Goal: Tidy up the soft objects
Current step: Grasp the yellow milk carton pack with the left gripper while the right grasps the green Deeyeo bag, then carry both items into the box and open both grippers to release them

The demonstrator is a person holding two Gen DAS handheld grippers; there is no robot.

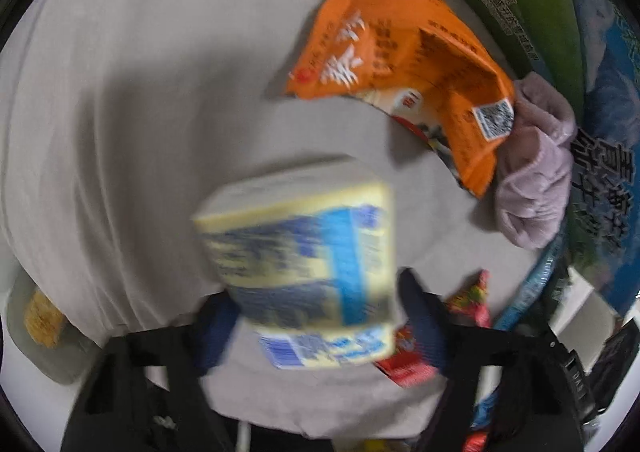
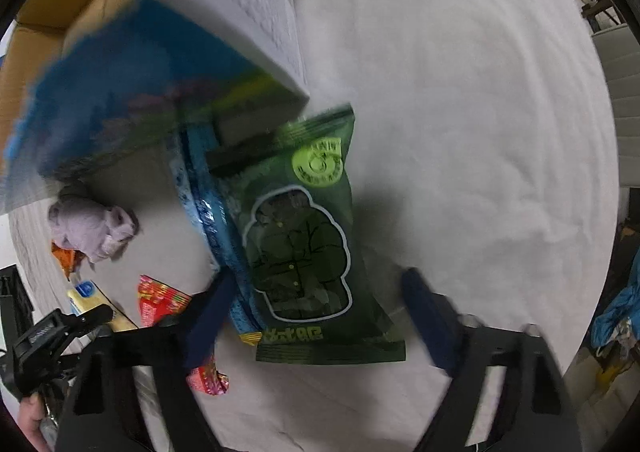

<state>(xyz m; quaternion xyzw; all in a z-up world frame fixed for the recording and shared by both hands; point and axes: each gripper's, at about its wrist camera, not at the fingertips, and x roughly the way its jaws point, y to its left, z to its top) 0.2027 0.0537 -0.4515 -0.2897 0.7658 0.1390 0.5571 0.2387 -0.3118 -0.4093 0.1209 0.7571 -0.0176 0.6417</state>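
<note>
Left hand-held gripper [image 1: 320,316] straddles the tissue pack [image 1: 304,264] on the sheeted worktop [image 1: 120,92], grip unclear; right hand-held gripper [image 2: 316,312] straddles the green packet [image 2: 304,244], pads clear.

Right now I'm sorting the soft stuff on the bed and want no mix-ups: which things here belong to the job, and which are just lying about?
Part of the job:
- yellow-and-blue pack, between the left gripper fingers
- green pouch, between the right gripper fingers
- orange bag
- lilac cloth
- red snack packet

Lying about:
- blue-and-green box
- cardboard box
</note>
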